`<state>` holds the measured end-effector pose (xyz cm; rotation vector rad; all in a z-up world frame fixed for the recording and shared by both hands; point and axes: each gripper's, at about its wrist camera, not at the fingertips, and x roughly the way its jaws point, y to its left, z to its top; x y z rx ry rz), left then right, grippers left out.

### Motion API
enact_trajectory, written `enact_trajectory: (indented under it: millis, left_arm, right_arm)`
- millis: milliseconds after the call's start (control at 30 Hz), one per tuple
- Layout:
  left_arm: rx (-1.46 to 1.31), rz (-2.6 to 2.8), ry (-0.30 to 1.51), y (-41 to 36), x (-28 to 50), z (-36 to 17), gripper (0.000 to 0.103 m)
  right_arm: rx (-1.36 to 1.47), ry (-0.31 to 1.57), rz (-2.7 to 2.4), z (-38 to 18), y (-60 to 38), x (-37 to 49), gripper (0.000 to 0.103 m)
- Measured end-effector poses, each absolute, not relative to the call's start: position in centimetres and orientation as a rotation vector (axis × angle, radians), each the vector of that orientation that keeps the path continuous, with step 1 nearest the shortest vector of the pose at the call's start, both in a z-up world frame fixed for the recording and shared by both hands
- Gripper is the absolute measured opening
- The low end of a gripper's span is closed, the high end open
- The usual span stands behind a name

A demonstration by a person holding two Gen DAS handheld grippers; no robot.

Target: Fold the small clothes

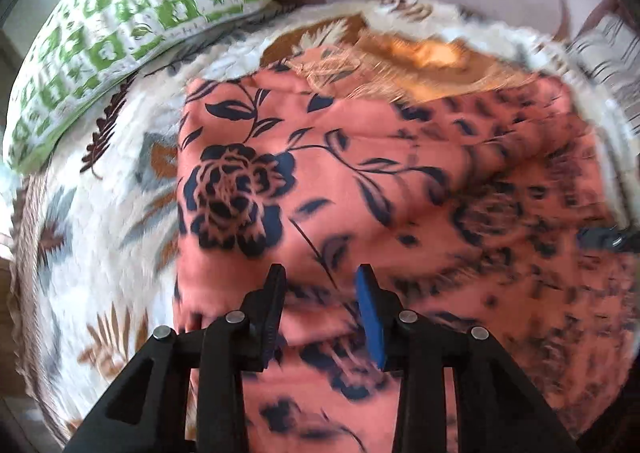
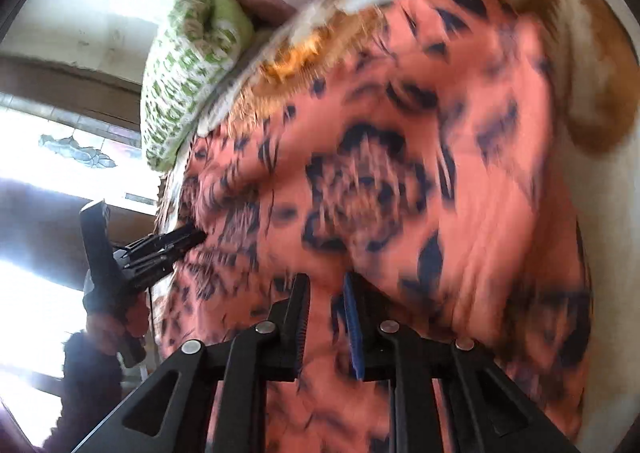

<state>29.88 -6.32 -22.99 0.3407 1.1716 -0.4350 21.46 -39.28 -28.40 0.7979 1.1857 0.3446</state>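
Bed (image 1: 100,253): patterned blanket, green pillow (image 1: 132,33) up at ten o'clock.
Cloth (image 1: 360,181): coral flowered piece lying across the blanket, layered at its three o'clock side, so I'd call one fold in, more to go.
Left claw (image 1: 320,313): fingers apart, nothing between, poised over the near edge.
Right claw (image 2: 326,325): narrow gap, nothing visibly pinched, above the cloth's six o'clock end.

Home bedroom, green patterned pillow (image 1: 132,37), floral blanket (image 1: 104,213) on bed
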Motion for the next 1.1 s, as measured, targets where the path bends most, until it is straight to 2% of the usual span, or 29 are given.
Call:
enact_trajectory:
  millis: [67,133,200,233,267,333,533,867,933,1000,1033,1100]
  left_arm:
    - [0.322,-0.447,1.126,-4.8,27.5,-21.2,0.037]
    - [0.287,-0.440,1.094,-2.2,24.5,-19.8,0.043]
    - [0.238,-0.428,1.068,0.7,21.8,-18.6,0.059]
    - [0.211,-0.406,1.055,2.7,20.1,-18.1,0.064]
    - [0.198,-0.374,1.048,4.6,18.5,-17.8,0.069]
    - [0.186,-0.323,1.046,8.1,16.0,-17.7,0.069]
    - [0.106,-0.261,1.076,15.4,9.4,-19.2,0.069]
    - [-0.027,-0.432,1.058,14.4,7.0,-21.9,0.069]
    - [-0.043,-0.479,1.068,13.7,7.3,-22.6,0.063]
    - [-0.044,-0.504,1.095,13.1,7.6,-23.5,0.022]
    - [-0.044,-0.515,1.113,12.9,7.8,-24.1,0.016]
    - [-0.043,-0.525,1.116,12.7,7.8,-24.6,0.015]
  right_arm:
    - [0.758,1.158,0.320,-27.4,-39.4,19.7,0.021]
    - [0.725,1.131,0.296,-26.1,-39.5,18.0,0.024]
    - [0.728,1.076,0.280,-24.7,-39.9,16.0,0.039]
    - [0.733,1.050,0.258,-24.2,-40.1,15.2,0.065]
    - [0.744,1.014,0.235,-23.7,-40.3,13.9,0.082]
    - [0.770,0.954,0.228,-22.9,-40.1,10.9,0.082]
    - [0.813,0.927,0.166,-22.3,-39.8,2.7,0.082]
    - [0.842,1.007,-0.032,-22.5,-42.5,-6.4,0.082]
    - [0.869,1.020,-0.047,-23.0,-43.1,-7.3,0.082]
    - [0.899,1.024,-0.054,-23.6,-43.2,-7.8,0.081]
    - [0.914,1.026,-0.065,-24.0,-43.4,-8.1,0.081]
    - [0.936,1.024,-0.073,-24.7,-43.6,-8.5,0.081]
